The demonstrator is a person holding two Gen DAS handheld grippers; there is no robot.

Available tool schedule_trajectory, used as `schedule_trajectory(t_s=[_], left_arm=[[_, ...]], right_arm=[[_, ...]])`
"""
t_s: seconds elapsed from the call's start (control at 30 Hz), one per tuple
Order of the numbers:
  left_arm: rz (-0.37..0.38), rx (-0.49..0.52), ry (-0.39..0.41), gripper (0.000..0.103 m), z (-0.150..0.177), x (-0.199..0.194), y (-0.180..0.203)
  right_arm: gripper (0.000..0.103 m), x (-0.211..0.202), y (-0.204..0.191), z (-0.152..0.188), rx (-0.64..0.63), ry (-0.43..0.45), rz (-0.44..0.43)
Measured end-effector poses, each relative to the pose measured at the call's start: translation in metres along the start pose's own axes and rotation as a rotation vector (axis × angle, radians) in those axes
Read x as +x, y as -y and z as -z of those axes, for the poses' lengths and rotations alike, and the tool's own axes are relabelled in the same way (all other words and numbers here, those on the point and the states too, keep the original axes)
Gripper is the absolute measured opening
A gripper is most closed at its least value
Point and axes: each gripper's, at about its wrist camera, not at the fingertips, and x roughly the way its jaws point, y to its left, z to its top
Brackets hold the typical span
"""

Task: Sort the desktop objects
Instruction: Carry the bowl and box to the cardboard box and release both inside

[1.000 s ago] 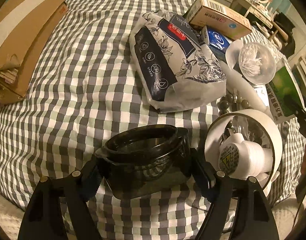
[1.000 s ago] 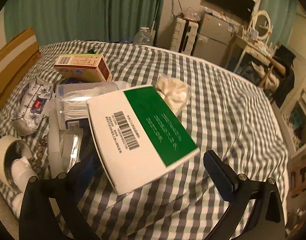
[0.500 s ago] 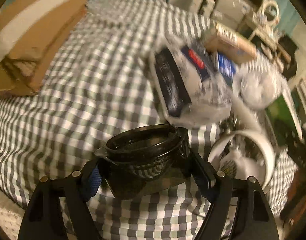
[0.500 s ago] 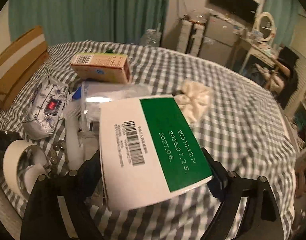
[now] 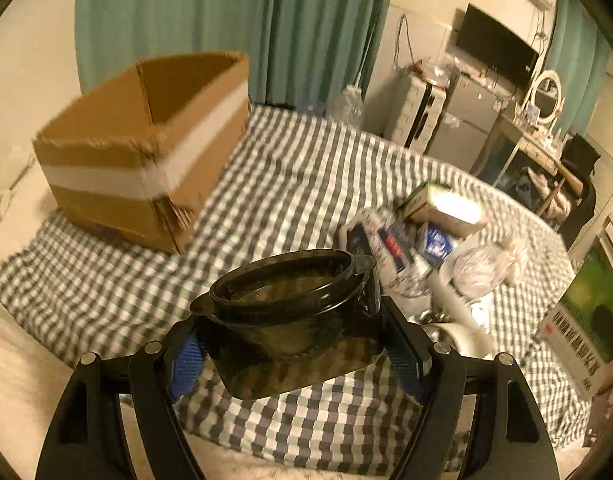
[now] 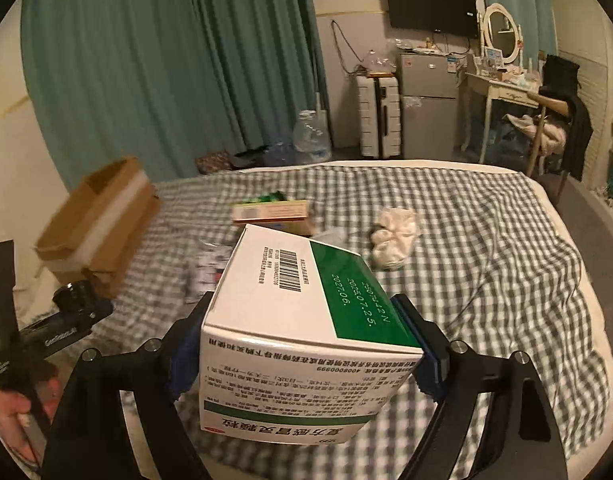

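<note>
The left gripper (image 5: 294, 350) pinches a dark, see-through tub (image 5: 284, 312) between its blue pads, holding it up above a checked bedspread (image 5: 290, 184). The right gripper (image 6: 306, 356) clamps a white and green box (image 6: 302, 320) by its sides, also raised over the bed. An open cardboard carton (image 5: 146, 148) sits at the far left of the bed. A pile of packets (image 5: 418, 240) lies right of the tub.
</note>
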Motion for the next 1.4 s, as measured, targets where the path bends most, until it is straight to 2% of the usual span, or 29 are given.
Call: schedule_trajectory(t_s=[0.07,0.1,0.33,0.43,0.53,0.63,0.7,0.8,0.9,1.07,1.23,1.4], left_arm=[[0.001,0.006,0.03,0.08,-0.003,-0.023,0.0],[0.001,0.01,0.036,0.08,-0.008,-0.014,0.015],[0.023,0.003,0.118,0.08,-0.037,-0.059,0.005],[0.036,-0.008,0.155,0.08,-0.053,-0.08,-0.009],[0.077,-0.041,0.155,0.08,-0.078,-0.092,-0.029],[0.062,-0.019,0.17,0.08,-0.111,-0.101,-0.052],[0.029,0.023,0.209,0.08,-0.134,-0.107,-0.069],[-0.027,0.078,0.252,0.08,-0.163,-0.104,-0.096],[-0.079,0.114,0.257,0.08,-0.184,-0.085,-0.116],[-0.111,0.103,0.23,0.08,-0.206,-0.019,-0.151],[-0.173,0.06,0.156,0.08,-0.199,0.054,-0.185],[-0.119,0.02,0.108,0.08,-0.192,0.093,-0.198]], right_arm=[[0.084,-0.012,-0.006,-0.001,0.003,-0.002,-0.012],[0.084,-0.014,-0.008,-0.002,0.005,-0.005,-0.017],[0.084,-0.051,-0.047,-0.012,-0.054,0.024,-0.059],[0.084,-0.064,-0.071,-0.026,-0.076,0.046,-0.09],[0.084,-0.071,-0.105,-0.045,-0.121,0.061,-0.146],[0.084,-0.073,-0.136,-0.071,-0.155,0.076,-0.192],[0.084,-0.069,-0.157,-0.084,-0.174,0.085,-0.229],[0.084,-0.048,-0.197,-0.108,-0.2,0.086,-0.294],[0.084,-0.006,-0.238,-0.125,-0.212,0.056,-0.34],[0.084,0.093,-0.3,-0.135,-0.16,-0.071,-0.425],[0.084,0.168,-0.337,-0.136,-0.158,-0.129,-0.349],[0.085,0.198,-0.346,-0.149,-0.124,-0.133,-0.378]])
